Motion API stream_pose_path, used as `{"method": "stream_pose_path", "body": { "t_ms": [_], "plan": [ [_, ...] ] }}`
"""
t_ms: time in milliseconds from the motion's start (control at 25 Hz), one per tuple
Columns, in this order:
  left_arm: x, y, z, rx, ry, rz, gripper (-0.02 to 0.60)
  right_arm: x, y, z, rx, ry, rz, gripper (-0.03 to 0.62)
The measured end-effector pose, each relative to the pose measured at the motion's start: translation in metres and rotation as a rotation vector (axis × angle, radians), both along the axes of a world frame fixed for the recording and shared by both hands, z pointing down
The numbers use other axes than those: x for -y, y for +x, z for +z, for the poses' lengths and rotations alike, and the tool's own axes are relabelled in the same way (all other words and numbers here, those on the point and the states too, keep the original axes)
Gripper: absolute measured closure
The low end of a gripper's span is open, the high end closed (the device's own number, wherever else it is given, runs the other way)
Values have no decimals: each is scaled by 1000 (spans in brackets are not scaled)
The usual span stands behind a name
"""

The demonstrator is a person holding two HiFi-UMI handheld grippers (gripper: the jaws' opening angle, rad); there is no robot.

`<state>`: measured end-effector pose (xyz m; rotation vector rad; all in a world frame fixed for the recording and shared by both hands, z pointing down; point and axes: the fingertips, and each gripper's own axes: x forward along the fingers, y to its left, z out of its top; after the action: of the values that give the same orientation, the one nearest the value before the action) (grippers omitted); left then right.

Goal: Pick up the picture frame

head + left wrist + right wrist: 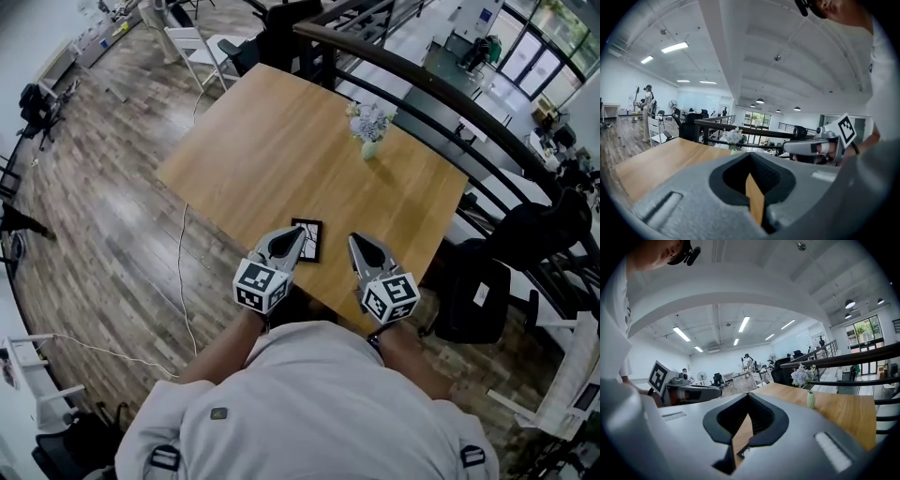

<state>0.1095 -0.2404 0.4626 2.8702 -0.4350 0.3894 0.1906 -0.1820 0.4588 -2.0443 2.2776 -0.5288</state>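
Observation:
In the head view a small black picture frame (308, 240) lies flat on the wooden table (281, 150), near its front edge. My left gripper (300, 234) is shut and empty, and its tip is over the frame's left edge. To the right of the frame, a little apart from it, my right gripper (354, 240) is shut and holds nothing. In the left gripper view the jaws (750, 157) meet with only tabletop behind them, and the right gripper (815, 146) shows alongside. The right gripper view shows closed jaws (749, 397) and the left gripper (689, 392).
A pale green vase of flowers (368, 127) stands at the table's far right side. A dark railing (450, 94) runs behind the table. A black bag (478, 291) sits by the right corner, and a white cable (183, 281) trails on the wooden floor at the left.

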Motion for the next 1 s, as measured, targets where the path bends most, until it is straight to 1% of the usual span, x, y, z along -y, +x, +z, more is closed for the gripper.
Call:
{"method": "stream_pose_path", "body": {
  "t_ms": [160,320,440,560,760,880,1000],
  "plan": [
    [25,12,21,33,-31,49,578,21,11,20,19,-47,47,585],
    [54,18,40,65,-60,90,578,48,15,38,26,-85,72,585],
    [71,18,64,100,-97,113,578,66,16,61,51,-128,87,585],
    [84,13,87,136,-146,123,578,77,14,82,74,-177,101,583],
    [103,7,122,178,-221,139,578,93,17,118,108,-254,130,562],
    [107,0,151,216,-289,151,572,98,13,144,145,-306,141,551],
    [107,-6,184,260,-364,166,561,100,9,176,157,-373,136,542]
  ]
}}
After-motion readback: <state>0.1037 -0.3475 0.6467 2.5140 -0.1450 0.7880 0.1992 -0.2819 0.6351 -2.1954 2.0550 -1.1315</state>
